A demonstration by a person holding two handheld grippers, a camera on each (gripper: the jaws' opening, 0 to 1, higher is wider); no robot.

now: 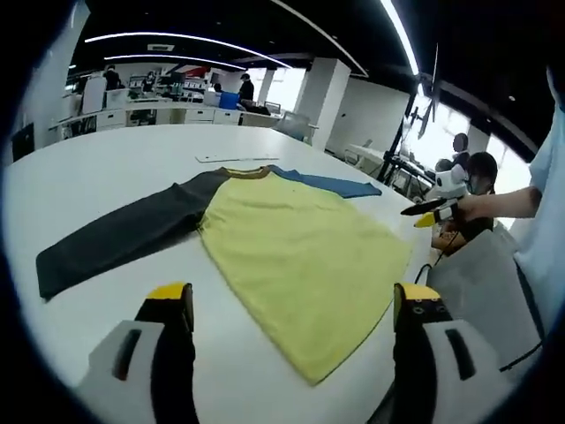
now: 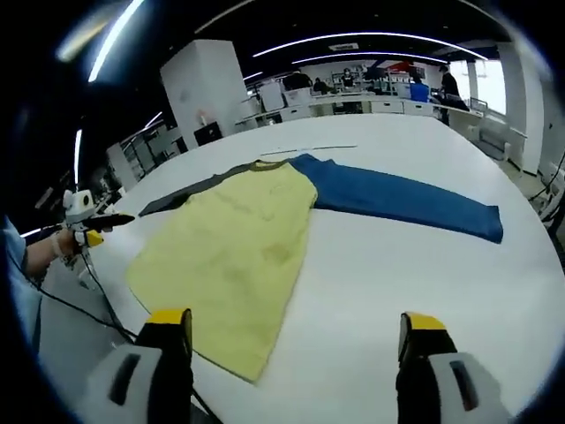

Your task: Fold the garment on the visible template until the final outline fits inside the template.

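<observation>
Ahead of left gripper (image 1: 296, 309), jaws wide apart, empty: yellow long-sleeved shirt with one dark grey and one blue sleeve (image 1: 291, 252) flat on white table (image 1: 106, 163). Right gripper (image 2: 296, 334) likewise spread, empty, shirt just beyond. Best start: pinch sleeve cuff, fold inward across body, smooth. No template outline discernible. No legible writing.
</observation>
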